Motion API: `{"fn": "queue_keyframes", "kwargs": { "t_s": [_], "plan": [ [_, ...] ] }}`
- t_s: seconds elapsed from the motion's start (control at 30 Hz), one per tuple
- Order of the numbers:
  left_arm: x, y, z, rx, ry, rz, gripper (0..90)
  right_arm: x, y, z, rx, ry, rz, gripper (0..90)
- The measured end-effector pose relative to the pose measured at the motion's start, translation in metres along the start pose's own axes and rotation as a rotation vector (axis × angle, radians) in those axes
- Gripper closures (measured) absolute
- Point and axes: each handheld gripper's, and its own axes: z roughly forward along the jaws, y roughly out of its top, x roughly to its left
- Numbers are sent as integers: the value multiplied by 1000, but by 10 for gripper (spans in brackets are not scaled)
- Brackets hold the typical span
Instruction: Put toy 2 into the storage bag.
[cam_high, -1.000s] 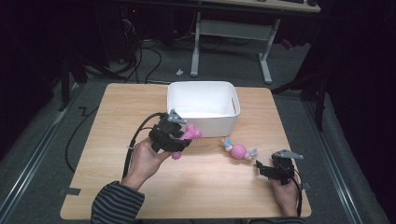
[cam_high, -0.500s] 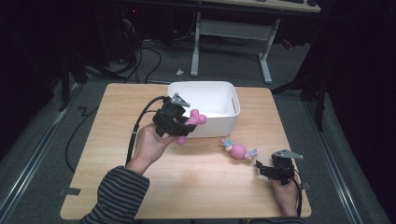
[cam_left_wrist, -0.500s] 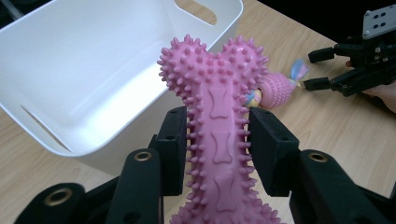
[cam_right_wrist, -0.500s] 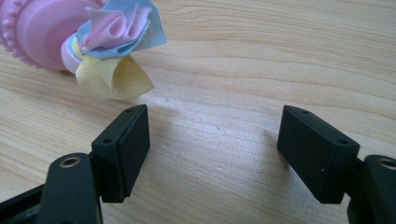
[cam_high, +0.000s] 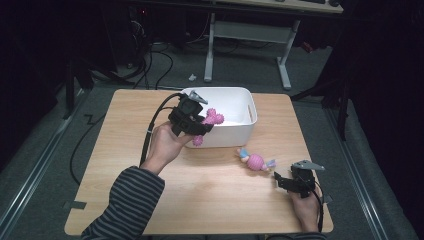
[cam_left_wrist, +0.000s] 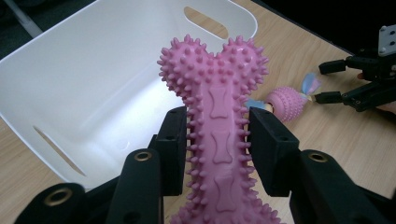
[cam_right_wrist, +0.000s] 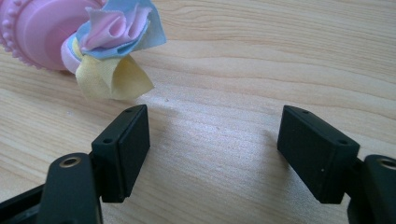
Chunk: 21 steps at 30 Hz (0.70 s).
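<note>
A pink spiky bone toy (cam_left_wrist: 217, 121) is clamped between the jaws of my left gripper (cam_high: 200, 127), which is shut on its shaft. In the high view the bone toy (cam_high: 212, 120) hangs over the near wall of the white bin (cam_high: 247, 107), its knobbed end above the bin's inside (cam_left_wrist: 93, 88). A pink ball toy with pastel cloth tails (cam_high: 255, 161) lies on the wooden table (cam_high: 210, 200). My right gripper (cam_high: 282, 181) rests low at the table's right front, open, with the ball toy's tail (cam_right_wrist: 112, 51) just beyond its left jaw.
The bin holds nothing that I can see. Beyond the table's far edge stand a desk frame (cam_high: 245, 35) and loose cables (cam_high: 150, 65) on a dark floor. Bare wood lies left of the bin and along the front edge.
My left gripper has carried the bone toy up and away from me, from the table in front of the bin to over its near wall. The right gripper and ball toy have not moved.
</note>
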Motion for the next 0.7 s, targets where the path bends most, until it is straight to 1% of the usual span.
{"fn": "queue_keyframes", "kwargs": {
  "t_s": [0.13, 0.17, 0.33, 0.37, 0.6, 0.7],
  "plan": [
    [2, 4, 4, 0, 7, 3, 588, 0, 0, 0, 0, 0, 1, 257],
    [4, 6, 6, 0, 1, 1, 588, 0, 0, 0, 0, 0, 0, 257],
    [7, 12, 13, 11, 5, 4, 588, 0, 0, 0, 0, 0, 0, 257],
    [9, 15, 15, 16, 8, 10, 588, 0, 0, 0, 0, 1, 1, 257],
    [12, 21, 20, 13, 21, 11, 588, 0, 0, 0, 0, 1, 1, 257],
    [15, 24, 22, 24, 26, 7, 588, 0, 0, 0, 0, 0, 1, 257]
  ]
}}
